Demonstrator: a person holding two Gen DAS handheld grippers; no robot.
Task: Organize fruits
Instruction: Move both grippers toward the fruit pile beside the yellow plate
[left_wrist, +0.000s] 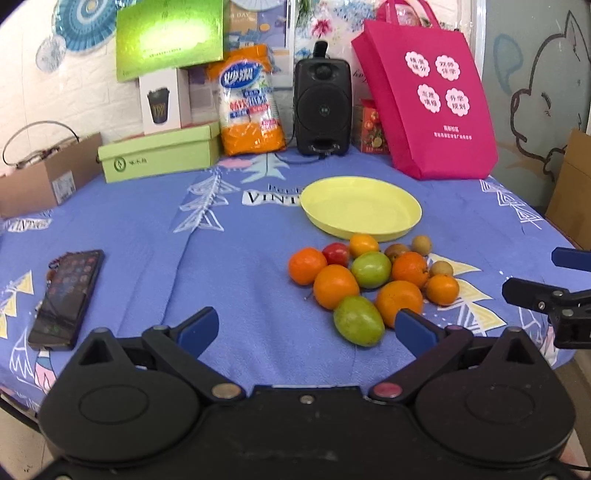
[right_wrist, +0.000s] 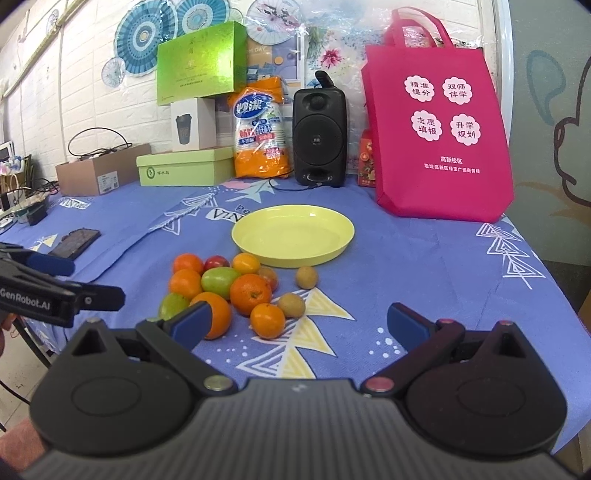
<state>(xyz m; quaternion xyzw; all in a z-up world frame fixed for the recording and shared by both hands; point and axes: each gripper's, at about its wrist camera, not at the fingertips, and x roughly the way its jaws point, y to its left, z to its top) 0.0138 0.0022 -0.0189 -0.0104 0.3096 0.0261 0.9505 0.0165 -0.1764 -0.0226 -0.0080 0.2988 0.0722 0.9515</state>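
A pile of fruit lies on the blue cloth: several oranges (left_wrist: 335, 286), green fruits (left_wrist: 359, 320), a red one (left_wrist: 336, 254) and small brown ones (left_wrist: 421, 244). The pile also shows in the right wrist view (right_wrist: 251, 293). An empty yellow plate (left_wrist: 391, 192) (right_wrist: 332, 218) sits just behind it. My left gripper (left_wrist: 306, 328) is open and empty, near side of the pile, its right finger close to a green fruit. My right gripper (right_wrist: 299, 325) is open and empty, an orange (right_wrist: 267, 319) just ahead between the fingers. Each gripper shows at the edge of the other's view.
A phone (left_wrist: 66, 297) lies at the left of the table. Along the back stand a green box (left_wrist: 159, 155), an orange packet (left_wrist: 249, 103), a black speaker (left_wrist: 321, 107) and a pink bag (left_wrist: 436, 96). The table edge runs at right.
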